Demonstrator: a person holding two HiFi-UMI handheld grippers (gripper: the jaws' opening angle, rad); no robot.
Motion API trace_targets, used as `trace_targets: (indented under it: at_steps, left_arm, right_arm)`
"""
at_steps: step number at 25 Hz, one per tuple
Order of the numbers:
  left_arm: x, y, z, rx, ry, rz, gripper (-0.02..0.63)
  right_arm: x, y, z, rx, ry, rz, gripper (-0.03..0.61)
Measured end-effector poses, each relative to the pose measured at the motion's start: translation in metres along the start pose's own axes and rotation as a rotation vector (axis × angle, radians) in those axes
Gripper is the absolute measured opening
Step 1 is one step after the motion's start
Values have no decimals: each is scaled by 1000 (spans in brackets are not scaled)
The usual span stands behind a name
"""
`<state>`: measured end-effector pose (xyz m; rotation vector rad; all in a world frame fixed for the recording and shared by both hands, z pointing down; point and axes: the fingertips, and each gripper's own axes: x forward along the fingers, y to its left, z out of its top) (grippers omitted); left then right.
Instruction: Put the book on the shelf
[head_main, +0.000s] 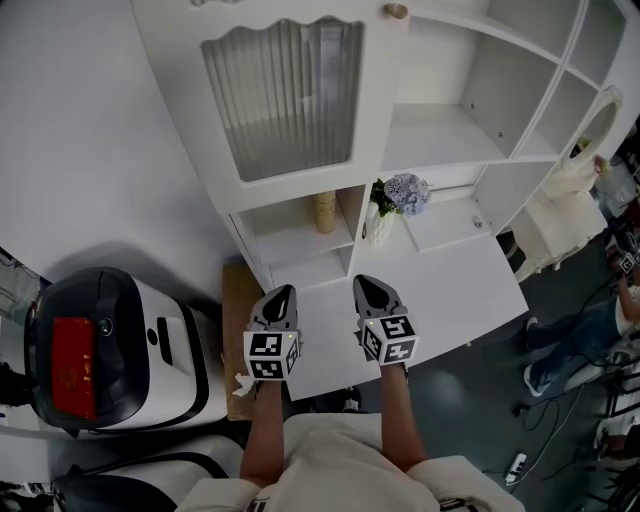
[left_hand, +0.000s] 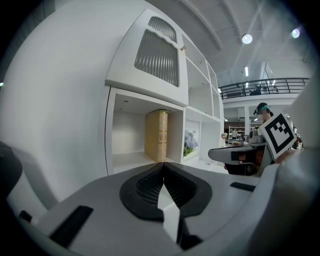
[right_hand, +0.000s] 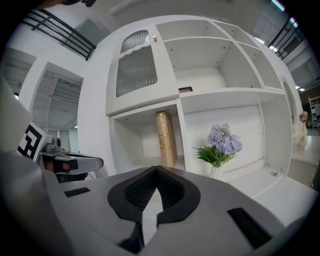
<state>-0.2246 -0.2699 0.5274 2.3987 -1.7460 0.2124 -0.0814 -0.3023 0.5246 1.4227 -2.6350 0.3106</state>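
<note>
Book (head_main: 325, 211) stands upright at the shelf's (head_main: 285, 226) right wall. The left gripper (head_main: 281, 295) and right gripper (head_main: 368, 285), both shut and empty, should simply back away.

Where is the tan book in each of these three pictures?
Head view: book stands upright, just above the picture's centre.
Left gripper view: book stands upright, near the centre.
Right gripper view: book stands upright, near the centre.
Shared landmark: the flowers, to the book's right in every view.
</note>
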Motion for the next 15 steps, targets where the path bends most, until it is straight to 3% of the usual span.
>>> trace_targets:
  at_steps: [15]
  left_arm:
    - [1,2,-2,0,7,12,17]
  right_arm:
    - [1,-2,0,16,-1,9,26]
